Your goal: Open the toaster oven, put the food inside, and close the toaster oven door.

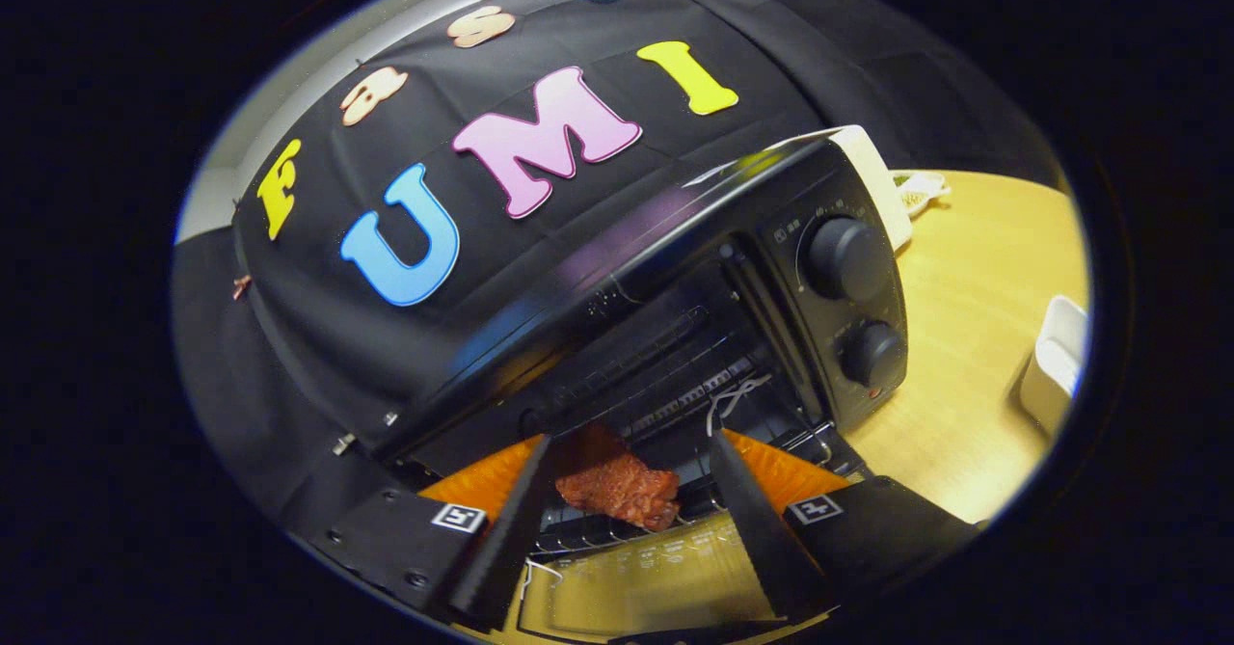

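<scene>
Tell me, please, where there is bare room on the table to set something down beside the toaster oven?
The wooden table lies bare between the toaster oven on its knob side and the white container. It is crowded at the oven mouth: the tongs stand open there, the piece of meat between their fingers on the rack, over the lowered door.

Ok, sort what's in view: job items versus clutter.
Job:
black toaster oven, door down
reddish-brown piece of meat on its wire rack, between the open gripper fingers

Lying about:
white rectangular container on the wooden table
small white dish behind the oven
</scene>
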